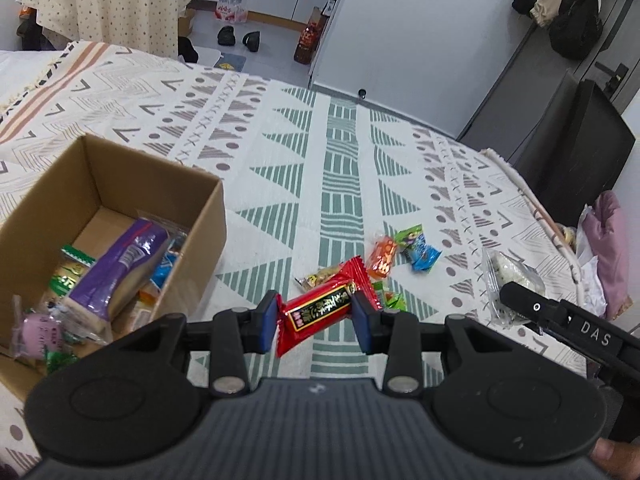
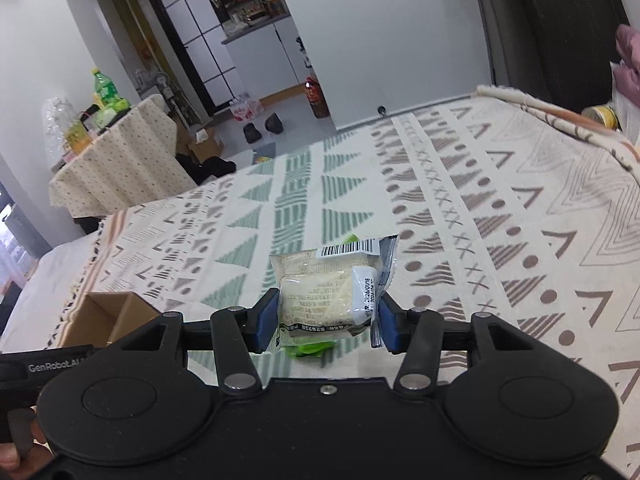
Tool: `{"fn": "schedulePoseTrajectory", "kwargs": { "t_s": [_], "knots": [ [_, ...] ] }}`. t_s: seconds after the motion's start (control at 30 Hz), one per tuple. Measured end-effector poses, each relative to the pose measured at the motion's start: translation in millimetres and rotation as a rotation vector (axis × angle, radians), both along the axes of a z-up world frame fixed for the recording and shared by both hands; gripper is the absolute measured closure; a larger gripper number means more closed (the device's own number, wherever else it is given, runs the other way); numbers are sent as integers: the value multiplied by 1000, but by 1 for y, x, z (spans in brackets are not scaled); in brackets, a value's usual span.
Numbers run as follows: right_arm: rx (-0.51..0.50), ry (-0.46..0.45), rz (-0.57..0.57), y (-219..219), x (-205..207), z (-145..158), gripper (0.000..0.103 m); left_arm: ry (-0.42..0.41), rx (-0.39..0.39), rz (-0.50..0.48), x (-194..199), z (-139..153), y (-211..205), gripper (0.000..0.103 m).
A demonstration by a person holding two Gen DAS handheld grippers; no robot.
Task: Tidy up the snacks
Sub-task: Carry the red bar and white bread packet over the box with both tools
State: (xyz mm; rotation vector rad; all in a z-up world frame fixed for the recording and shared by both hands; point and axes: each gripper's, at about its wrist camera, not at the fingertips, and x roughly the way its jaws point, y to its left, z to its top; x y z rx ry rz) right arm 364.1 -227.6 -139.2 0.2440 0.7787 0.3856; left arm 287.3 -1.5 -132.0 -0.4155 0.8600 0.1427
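Big soft woven blanket (image 1: 340, 152) spread flat, with rows of green and brown triangles, dots and crosses. On it at the left, a brown cardboard box (image 1: 200, 240), open on top, square and stiff. Inside the box, a long purple pack (image 1: 120, 268) lying tilted on a heap of small shiny packs. Left gripper (image 1: 316, 316), black with blue pads, pinching a shiny red candy wrapper (image 1: 320, 308) with a black label, held up just right of the box. Right gripper (image 2: 326, 314) squeezing a clear crinkly bag (image 2: 324, 292) with a pale square cake inside and a barcode on top, held above the blanket. Loose on the blanket: small orange candy (image 1: 382, 258), green and blue candy (image 1: 418, 248), yellow wrapped snack (image 1: 318, 278).
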Motion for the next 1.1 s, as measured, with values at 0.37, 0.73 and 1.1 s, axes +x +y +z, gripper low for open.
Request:
{"fn": "schedulePoseTrajectory", "kwargs": {
  "t_s": [0.37,0.73,1.1],
  "knots": [
    [7,-34,41,26,-24,29,54,-55,-6,27,-20,30,17,65],
    [28,-66,88,63,-46,49,54,-101,-2,76,-45,54,46,65],
    [43,-83,117,96,-58,61,54,-129,0,123,-67,67,82,65]
  ]
}}
